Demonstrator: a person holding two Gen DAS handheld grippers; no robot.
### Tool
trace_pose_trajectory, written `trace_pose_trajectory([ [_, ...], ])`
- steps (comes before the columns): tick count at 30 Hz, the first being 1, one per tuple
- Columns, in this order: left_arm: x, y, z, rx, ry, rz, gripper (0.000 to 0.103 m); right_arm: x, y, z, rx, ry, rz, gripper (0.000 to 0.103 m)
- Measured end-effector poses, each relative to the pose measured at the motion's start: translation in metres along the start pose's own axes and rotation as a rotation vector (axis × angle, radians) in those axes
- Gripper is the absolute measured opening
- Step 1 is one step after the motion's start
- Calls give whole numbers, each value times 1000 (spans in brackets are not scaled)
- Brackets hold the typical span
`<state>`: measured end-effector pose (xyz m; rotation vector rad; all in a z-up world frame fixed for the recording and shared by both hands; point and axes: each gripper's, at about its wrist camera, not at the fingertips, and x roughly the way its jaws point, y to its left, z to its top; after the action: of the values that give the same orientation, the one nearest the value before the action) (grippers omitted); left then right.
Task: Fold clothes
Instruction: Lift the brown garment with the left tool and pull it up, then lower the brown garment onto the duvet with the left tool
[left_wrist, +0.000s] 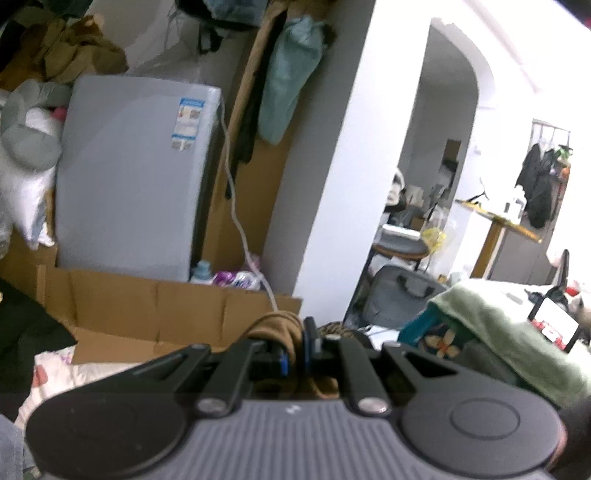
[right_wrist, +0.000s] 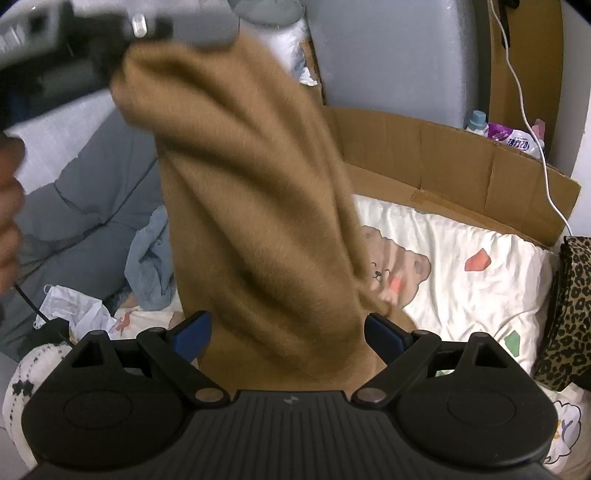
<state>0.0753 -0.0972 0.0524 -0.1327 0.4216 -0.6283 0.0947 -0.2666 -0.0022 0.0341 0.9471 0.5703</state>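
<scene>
A brown knit garment (right_wrist: 255, 206) hangs in long folds above the bed, reaching down between my right gripper's spread fingers. My right gripper (right_wrist: 288, 332) is open, its blue pads on either side of the cloth without pinching it. At the top left of the right wrist view my left gripper (right_wrist: 110, 51) holds the garment's upper edge, with a hand behind it. In the left wrist view my left gripper (left_wrist: 295, 350) is shut on a bunch of the brown garment (left_wrist: 277, 328) between its blue pads.
A white bedsheet with cartoon bears (right_wrist: 461, 269) lies under the garment. A flattened cardboard box (right_wrist: 443, 166) runs along the bed's far side, before a grey appliance (left_wrist: 136, 173). Grey bedding (right_wrist: 85, 221), blue cloth (right_wrist: 151, 269), leopard-print fabric (right_wrist: 569, 310) and a green towel (left_wrist: 509, 336) lie around.
</scene>
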Motion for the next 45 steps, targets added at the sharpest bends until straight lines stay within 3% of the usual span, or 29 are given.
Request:
trace_pose_trajectory([
  [3, -3, -5, 4, -8, -16, -15, 8, 1, -2, 0, -1, 3, -16, 70],
  [7, -4, -9, 7, 0, -26, -15, 8, -1, -13, 2, 42, 2, -37, 21],
  [10, -10, -10, 12, -3, -43, -16, 8, -10, -22, 6, 80, -32, -60, 12],
  [19, -30, -27, 27, -10, -77, -86, 8, -53, -50, 17, 198, -232, -157, 9],
  [23, -33, -34, 27, 1, -79, -110, 8, -60, -56, 17, 214, -256, -167, 9],
  [28, -26, -14, 17, -42, -61, -69, 8, -69, -64, 18, 234, -285, -179, 9],
  [38, 2, 46, -34, -175, 64, 37, 9, -49, -89, 17, 282, -167, -147, 9],
  [45, 12, 75, -62, -234, 145, 109, 12, -40, -71, 9, 261, -120, -122, 6],
])
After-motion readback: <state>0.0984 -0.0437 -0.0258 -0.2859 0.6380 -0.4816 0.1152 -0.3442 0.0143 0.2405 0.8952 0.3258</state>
